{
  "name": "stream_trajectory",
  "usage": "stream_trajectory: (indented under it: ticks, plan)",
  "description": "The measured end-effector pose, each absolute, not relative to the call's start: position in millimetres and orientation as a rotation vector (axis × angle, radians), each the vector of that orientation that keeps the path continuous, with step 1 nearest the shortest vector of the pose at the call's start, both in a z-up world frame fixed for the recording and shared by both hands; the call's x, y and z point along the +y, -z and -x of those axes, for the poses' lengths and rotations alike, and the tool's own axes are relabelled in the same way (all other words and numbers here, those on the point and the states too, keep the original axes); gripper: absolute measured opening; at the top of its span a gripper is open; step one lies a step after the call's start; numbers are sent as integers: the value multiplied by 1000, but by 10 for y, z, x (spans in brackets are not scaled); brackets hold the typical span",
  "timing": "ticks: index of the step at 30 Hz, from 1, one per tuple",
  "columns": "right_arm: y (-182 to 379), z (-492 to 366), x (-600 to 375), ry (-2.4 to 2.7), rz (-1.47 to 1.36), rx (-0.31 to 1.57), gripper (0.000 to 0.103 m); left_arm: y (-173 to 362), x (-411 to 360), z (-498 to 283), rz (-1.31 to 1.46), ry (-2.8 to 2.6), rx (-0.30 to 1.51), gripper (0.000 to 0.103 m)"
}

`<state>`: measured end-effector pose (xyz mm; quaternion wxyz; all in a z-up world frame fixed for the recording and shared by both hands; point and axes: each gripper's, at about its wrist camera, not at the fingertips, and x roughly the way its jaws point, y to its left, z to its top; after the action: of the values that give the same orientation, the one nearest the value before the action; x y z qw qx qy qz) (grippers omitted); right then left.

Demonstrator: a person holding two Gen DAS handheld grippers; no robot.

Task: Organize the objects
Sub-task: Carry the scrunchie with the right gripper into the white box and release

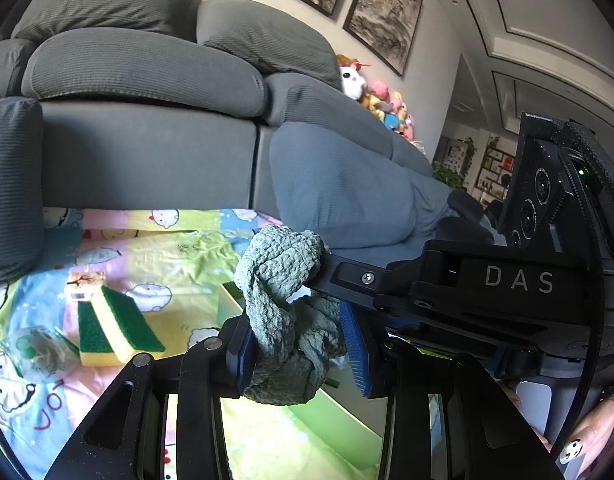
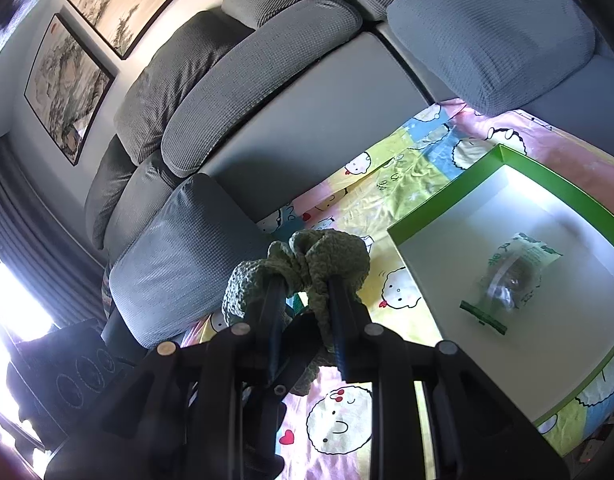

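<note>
A crumpled grey-green cloth (image 1: 283, 312) hangs in the air between both grippers. My left gripper (image 1: 301, 356) is shut on its lower part. My right gripper (image 2: 303, 292) is shut on its upper part; its finger (image 1: 347, 276) reaches in from the right in the left wrist view. The cloth (image 2: 307, 264) drapes over both right fingertips. A green-rimmed white box (image 2: 503, 152) lies on the cartoon bedsheet (image 2: 387, 184) with a clear packet (image 2: 511, 276) inside. A yellow-green sponge (image 1: 115, 328) and another clear packet (image 1: 37, 354) lie on the sheet at left.
A grey sofa (image 1: 147, 152) with cushions runs along the back. A small printed card box (image 1: 85, 286) sits behind the sponge. Stuffed toys (image 1: 383, 100) pile at the sofa's far end. The green box's wall (image 1: 235, 300) shows behind the cloth.
</note>
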<state>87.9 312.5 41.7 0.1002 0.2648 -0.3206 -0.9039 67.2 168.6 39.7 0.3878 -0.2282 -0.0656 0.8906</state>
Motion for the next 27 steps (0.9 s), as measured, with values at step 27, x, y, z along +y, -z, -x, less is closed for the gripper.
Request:
stream_trajectory:
  ticks: [27]
  plan:
    - [-246, -924, 3514, 2748, -834, -1069, 22, -240, 2085, -633, 681, -2139, -186, 39]
